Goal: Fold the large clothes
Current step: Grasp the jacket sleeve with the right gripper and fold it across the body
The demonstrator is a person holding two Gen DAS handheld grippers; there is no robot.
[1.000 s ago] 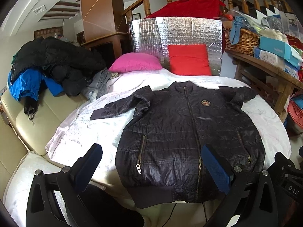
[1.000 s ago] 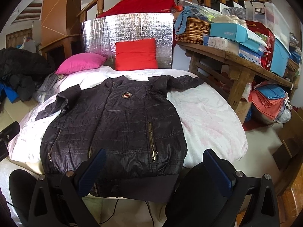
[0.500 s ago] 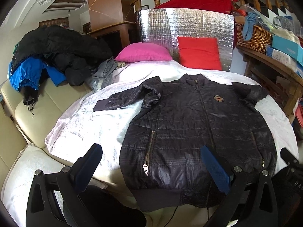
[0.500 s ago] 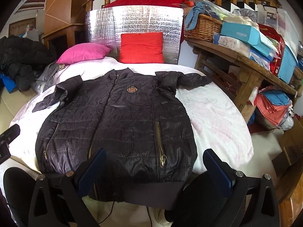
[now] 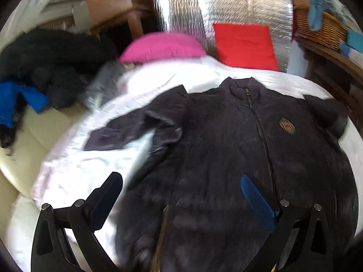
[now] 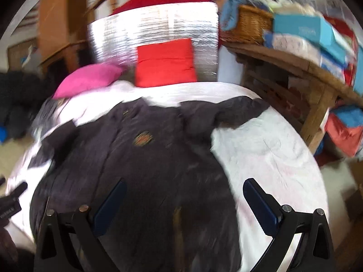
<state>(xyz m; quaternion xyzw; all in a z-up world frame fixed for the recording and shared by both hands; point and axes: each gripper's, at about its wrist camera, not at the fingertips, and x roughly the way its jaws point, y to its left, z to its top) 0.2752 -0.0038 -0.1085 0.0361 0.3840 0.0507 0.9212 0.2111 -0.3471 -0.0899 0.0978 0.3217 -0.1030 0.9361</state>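
Observation:
A dark quilted zip jacket (image 5: pixel 226 154) lies flat, front up, on a white-covered bed (image 5: pixel 90 167). Its left sleeve (image 5: pixel 127 129) is bent outward on the sheet. It also shows in the right wrist view (image 6: pixel 154 163), with its other sleeve (image 6: pixel 229 111) stretched to the right. My left gripper (image 5: pixel 181 188) is open and empty above the jacket's lower left part. My right gripper (image 6: pixel 183 195) is open and empty above the jacket's lower right part. Both views are blurred by motion.
A pink pillow (image 5: pixel 161 47) and a red cushion (image 5: pixel 245 45) lean on a silver foil panel (image 5: pixel 226 11) at the bed's far end. Dark and blue clothes (image 5: pixel 45 68) are piled on the left. A cluttered wooden table (image 6: pixel 295 63) stands on the right.
Both grippers have moved forward and lower over the jacket, so it fills more of each view. Both stay open and empty. The jacket has not moved.

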